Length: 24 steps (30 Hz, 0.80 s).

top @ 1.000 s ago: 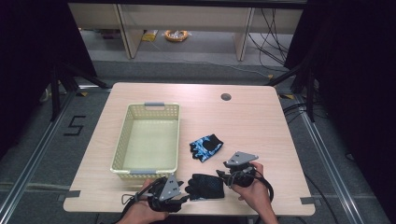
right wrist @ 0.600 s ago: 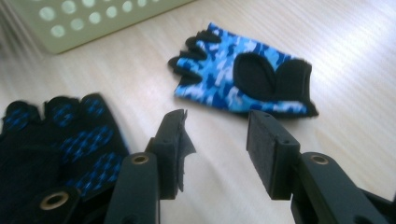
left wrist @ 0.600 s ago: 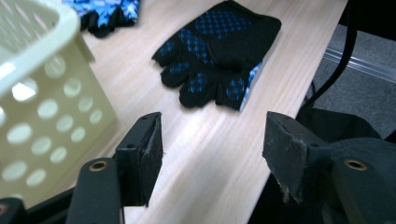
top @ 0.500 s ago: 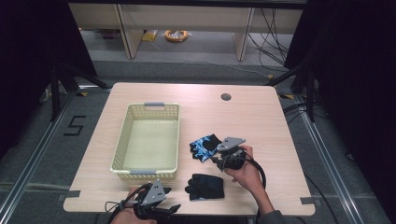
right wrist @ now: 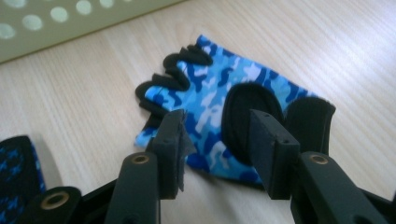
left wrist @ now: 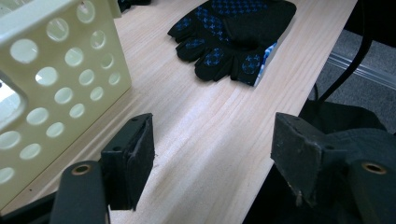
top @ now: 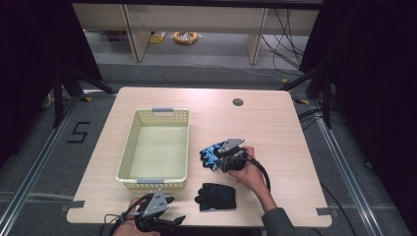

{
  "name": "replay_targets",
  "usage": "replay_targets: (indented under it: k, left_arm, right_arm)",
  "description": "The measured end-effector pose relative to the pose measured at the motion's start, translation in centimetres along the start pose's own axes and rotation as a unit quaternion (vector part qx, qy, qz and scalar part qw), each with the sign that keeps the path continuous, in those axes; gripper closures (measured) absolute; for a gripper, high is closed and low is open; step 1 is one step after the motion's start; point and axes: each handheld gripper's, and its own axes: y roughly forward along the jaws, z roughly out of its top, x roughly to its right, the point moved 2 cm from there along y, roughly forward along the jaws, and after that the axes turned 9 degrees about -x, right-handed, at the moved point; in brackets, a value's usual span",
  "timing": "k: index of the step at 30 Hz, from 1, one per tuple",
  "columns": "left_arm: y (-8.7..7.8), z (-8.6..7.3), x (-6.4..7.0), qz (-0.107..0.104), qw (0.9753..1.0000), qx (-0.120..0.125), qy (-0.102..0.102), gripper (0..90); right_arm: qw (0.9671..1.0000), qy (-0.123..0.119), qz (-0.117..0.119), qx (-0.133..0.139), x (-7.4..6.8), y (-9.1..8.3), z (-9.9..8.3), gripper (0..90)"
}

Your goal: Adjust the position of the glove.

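Since the earlier frames, the right gripper has been carried forward to the blue camouflage glove, which lies flat on the surface beside the basket. Its jaws are held apart over the cuff, not yet clamped. Only one fabric layer could be pinched, letting the glove slip. The left gripper, jaws wide apart, has been drawn back near the black glove.

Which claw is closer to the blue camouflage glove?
The right claw. Its open jaws sit right over the blue camouflage glove, one on each side of its cuff end. The left claw is down at the table's near edge, beyond the black glove.
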Motion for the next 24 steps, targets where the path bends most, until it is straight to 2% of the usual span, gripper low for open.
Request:
replay_targets:
  k: [1,2,3,4,6,7,8,10,11,12,14,15,16,17,18,19,20,21,22,24]
  left_arm:
    - [-0.1,0.0,0.0,-0.010,0.9998,-0.014,0.004,29.6]
    - [-0.1,0.0,0.0,-0.009,0.9999,-0.008,0.010,29.7]
    - [-0.1,0.0,0.0,-0.009,0.9999,-0.008,0.010,29.6]
    - [-0.1,0.0,-0.1,0.001,0.9998,-0.007,0.019,29.6]
    - [0.0,0.0,-0.1,0.001,0.9999,-0.006,0.012,29.6]
    - [0.1,0.0,0.1,-0.006,1.0000,0.001,-0.007,29.6]
    - [0.1,-0.1,0.2,-0.006,0.9999,0.006,-0.010,29.6]
    - [0.1,0.0,0.0,-0.002,1.0000,0.005,0.002,29.6]
    - [0.0,0.0,-0.1,0.002,0.9999,-0.007,0.012,29.6]
    - [0.1,-0.1,0.0,0.000,1.0000,-0.005,-0.002,29.7]
    - [0.1,-0.1,0.1,-0.003,1.0000,-0.004,-0.001,29.8]
    - [0.2,-0.1,0.0,0.000,1.0000,-0.004,0.008,29.9]
    - [0.2,-0.1,0.0,0.001,1.0000,-0.003,0.005,29.9]
    - [0.1,-0.1,0.1,-0.008,0.9999,-0.007,-0.005,30.0]
    - [0.1,0.0,-0.2,0.004,0.9999,-0.006,0.008,30.0]
    - [0.1,0.0,-0.2,0.004,0.9999,-0.006,0.008,30.1]
    - [0.1,-0.1,-0.1,0.001,1.0000,-0.003,-0.007,30.1]
    - [0.0,-0.1,-0.3,0.003,1.0000,-0.004,0.000,30.1]
    - [0.0,-0.1,-0.3,0.005,1.0000,-0.008,-0.004,30.1]
    - [0.0,-0.1,-0.3,0.005,1.0000,-0.004,-0.004,30.1]
  right_arm:
    - [1.0000,0.004,0.002,0.005,0.1,0.2,0.3,58.1]
    - [1.0000,0.001,0.000,-0.002,0.2,0.4,0.3,58.1]
    - [0.9999,0.010,0.004,-0.010,0.2,0.5,0.4,58.4]
    - [0.9998,0.007,0.011,-0.012,0.2,0.7,0.3,59.5]
    - [0.9997,0.011,0.012,-0.020,0.1,0.9,0.2,60.6]
    - [0.9996,0.015,0.014,-0.022,0.1,1.1,0.1,65.3]
    - [0.9994,0.020,0.016,-0.022,0.0,1.1,0.1,68.1]
    - [0.9992,0.027,0.022,-0.020,-0.2,1.0,-0.1,73.8]
    - [0.9994,0.020,0.025,-0.016,-0.1,1.0,-0.2,76.0]
    - [0.9995,0.016,0.025,-0.008,0.0,1.1,-0.2,79.7]
    - [0.9993,0.019,0.031,-0.013,0.2,0.9,-0.2,82.7]
    - [0.9989,0.034,0.032,-0.002,0.1,1.0,-0.2,86.3]
    - [0.9989,0.037,0.027,0.003,0.1,1.0,-0.2,86.8]
    - [0.9987,0.043,0.026,-0.005,0.1,0.8,-0.2,87.4]
    - [0.9987,0.044,0.022,0.009,0.0,0.8,-0.1,87.8]
    - [0.9987,0.044,0.022,0.009,0.0,0.8,-0.1,87.8]
    - [0.9984,0.050,0.019,0.016,-0.2,0.3,0.2,88.0]
    - [0.9987,0.047,0.016,0.015,-0.3,0.0,0.4,88.0]
    - [0.9986,0.046,0.008,0.024,-0.4,-0.2,0.5,88.1]
    - [0.9985,0.048,0.010,0.026,-0.5,-0.7,0.6,88.1]
